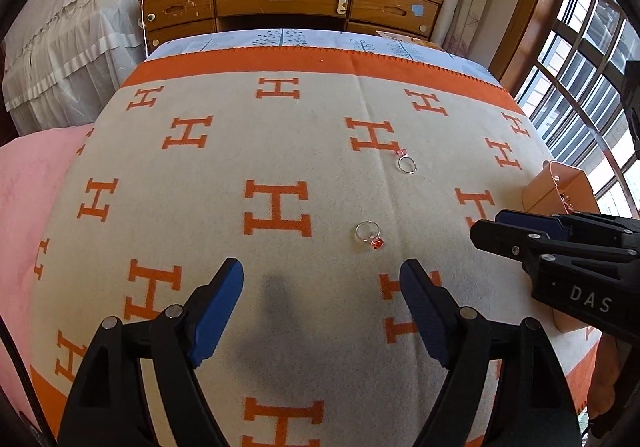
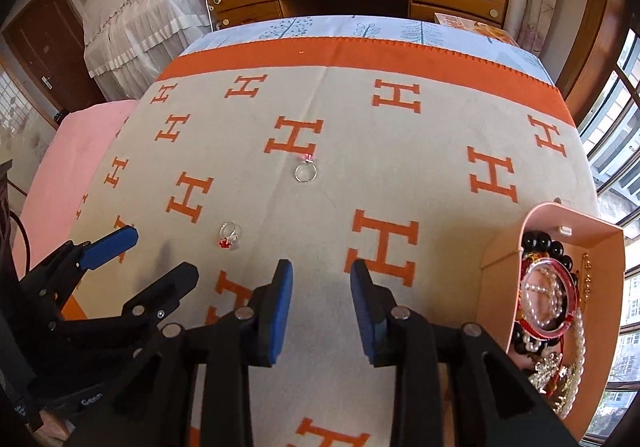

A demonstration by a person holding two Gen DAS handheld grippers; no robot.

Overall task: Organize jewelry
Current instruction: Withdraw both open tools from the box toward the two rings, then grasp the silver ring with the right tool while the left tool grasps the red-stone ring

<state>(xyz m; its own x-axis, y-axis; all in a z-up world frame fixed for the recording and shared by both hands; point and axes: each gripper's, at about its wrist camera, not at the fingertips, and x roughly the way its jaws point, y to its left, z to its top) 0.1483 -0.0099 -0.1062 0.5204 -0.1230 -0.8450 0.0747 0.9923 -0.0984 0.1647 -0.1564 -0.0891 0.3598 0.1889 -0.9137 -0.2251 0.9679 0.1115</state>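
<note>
1. The left gripper (image 1: pixel 322 279) hangs over the cream blanket patterned with orange H letters (image 1: pixel 240 151); its blue-padded jaws stand wide apart, nothing between them.
2. The right gripper (image 2: pixel 321 279) has its jaws parted by a narrower gap, also empty.
3. A silver ring with a red stone (image 1: pixel 370 234) lies on the blanket just ahead of the left gripper; a silver ring with a pink stone (image 1: pixel 406 163) lies farther off.
4. The peach-pink open box (image 2: pixel 500 267) at the right holds black beads, pearls and a red bangle.
</note>
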